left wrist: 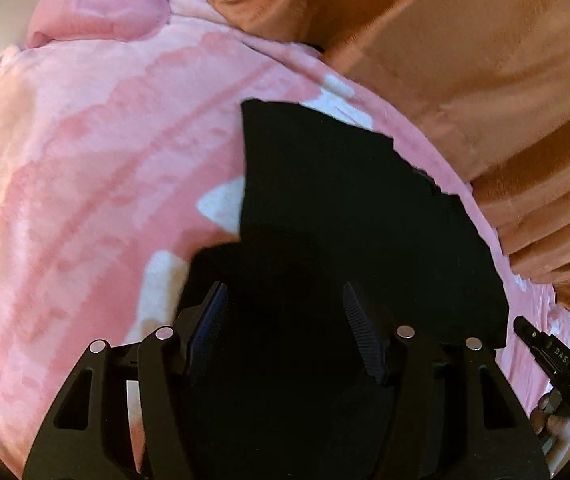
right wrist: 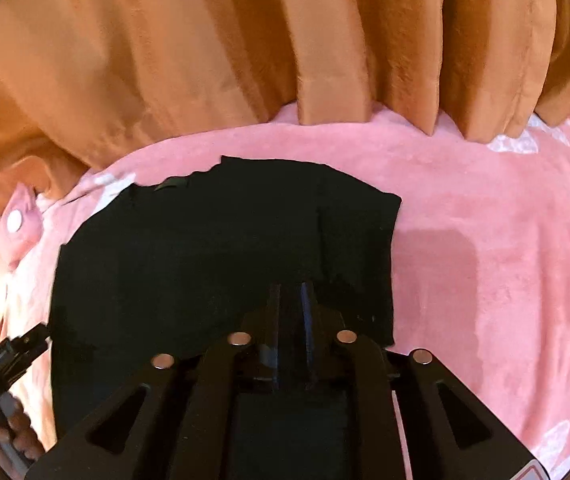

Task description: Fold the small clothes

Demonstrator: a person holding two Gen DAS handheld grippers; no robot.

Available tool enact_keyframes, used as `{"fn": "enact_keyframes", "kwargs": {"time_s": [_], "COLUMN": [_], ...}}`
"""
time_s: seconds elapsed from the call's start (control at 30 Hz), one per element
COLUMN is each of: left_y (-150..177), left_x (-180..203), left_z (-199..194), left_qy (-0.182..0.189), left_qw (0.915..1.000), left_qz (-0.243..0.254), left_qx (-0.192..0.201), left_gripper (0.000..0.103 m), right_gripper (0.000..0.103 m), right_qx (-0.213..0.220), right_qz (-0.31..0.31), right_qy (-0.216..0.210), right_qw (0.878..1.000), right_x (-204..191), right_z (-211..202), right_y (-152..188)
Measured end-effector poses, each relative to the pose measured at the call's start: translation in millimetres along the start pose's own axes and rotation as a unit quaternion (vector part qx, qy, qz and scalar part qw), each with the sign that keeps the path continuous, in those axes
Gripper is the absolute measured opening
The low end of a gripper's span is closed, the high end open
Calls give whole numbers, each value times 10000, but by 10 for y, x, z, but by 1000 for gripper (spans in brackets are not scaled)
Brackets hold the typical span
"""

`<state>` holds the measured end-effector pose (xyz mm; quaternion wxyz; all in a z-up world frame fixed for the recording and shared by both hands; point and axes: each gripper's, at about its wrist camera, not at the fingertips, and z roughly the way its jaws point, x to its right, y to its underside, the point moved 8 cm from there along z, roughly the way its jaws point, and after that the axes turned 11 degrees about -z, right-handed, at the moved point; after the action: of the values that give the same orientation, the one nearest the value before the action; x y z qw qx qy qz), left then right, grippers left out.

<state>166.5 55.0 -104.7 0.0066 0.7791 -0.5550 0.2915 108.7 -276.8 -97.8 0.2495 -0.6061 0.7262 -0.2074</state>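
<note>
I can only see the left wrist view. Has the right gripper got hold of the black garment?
Observer: Can't tell. The right gripper has its fingers a narrow gap apart over the black garment, close to its near edge. Black on black hides any pinch.
Operator: What's on the garment's right side?
Observer: Its right edge runs fairly straight, with bare pink blanket beyond it.
Operator: Any folds there?
Observer: A straight crease or layer edge runs from the far edge toward the fingers. I can't tell which it is.
</note>
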Motion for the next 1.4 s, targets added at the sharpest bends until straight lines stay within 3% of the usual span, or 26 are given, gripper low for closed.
{"fn": "enact_keyframes", "kwargs": {"time_s": [0.03, 0.2, 0.3, 0.4, 0.47, 0.5, 0.53, 0.7, 0.73, 0.8, 0.9, 0.97, 1.03, 1.1, 1.27, 1.4], "left_y": [9, -3, -135, -240, -289, -310, -324, -317, -305, -291, -293, -303, -306, -309, -297, -283], "left_x": [14, 20, 32, 45, 49, 52, 55, -18, -30, -38, -62, -92, -111, -130, -126, -171], "left_z": [38, 272, 292, 345, 379, 386, 380, 359, 364, 353, 319, 304, 306, 303, 270, 247], "left_qy": [-22, 54, -35, -37, -117, -112, -70, -79, -89, -109, -101, -17, 46, 97, 91, 97], "left_qw": [10000, 9992, 9996, 9998, 9999, 9999, 10000, 10000, 9999, 9999, 9999, 9999, 9998, 9996, 9996, 9997], "left_qz": [-20, -332, -279, -185, -27, 30, 36, 21, 40, 73, 48, -73, -151, -252, -251, -182], "left_qx": [-16, -234, -47, -60, -42, -37, -38, -48, -54, -48, -51, -77, -99, -105, -106, -139], "left_gripper": [58, 57, 41, 29, 12, 10, 8, 8, 8, 9, 10, 11, 11, 11, 11, 11], "right_gripper": [31, 31, 31, 31, 26, 8, 0, 0, 0, 1, 11, 15, 49, 59, 61, 60], "right_qx": [-57, -281, -241, -127, 5, 58, 116, 851, 1020, 847, -92, -114, 47, 177, 188, 315], "right_qz": [143, 974, 1133, 932, 678, 513, 420, 444, 291, 149, 804, 951, 855, 716, 121, 464], "right_qy": [-51, -998, -1142, -1048, -918, -816, -794, -746, -559, -168, -382, -612, -693, -824, -508, -153], "right_qw": [9999, 9898, 9867, 9900, 9935, 9953, 9959, 9926, 9928, 9962, 9960, 9935, 9939, 9939, 9985, 9983], "right_x": [19, 49, -4, -76, -127, -162, -172, -148, -133, -24, 178, 161, 98, 5, -176, 48], "right_z": [1, 324, 513, 658, 691, 688, 674, 209, 97, 163, 566, 623, 624, 661, 693, 521], "right_y": [40, 132, 105, 29, -31, -58, -74, -301, -342, -298, -43, -40, -117, -159, -135, -178]}}
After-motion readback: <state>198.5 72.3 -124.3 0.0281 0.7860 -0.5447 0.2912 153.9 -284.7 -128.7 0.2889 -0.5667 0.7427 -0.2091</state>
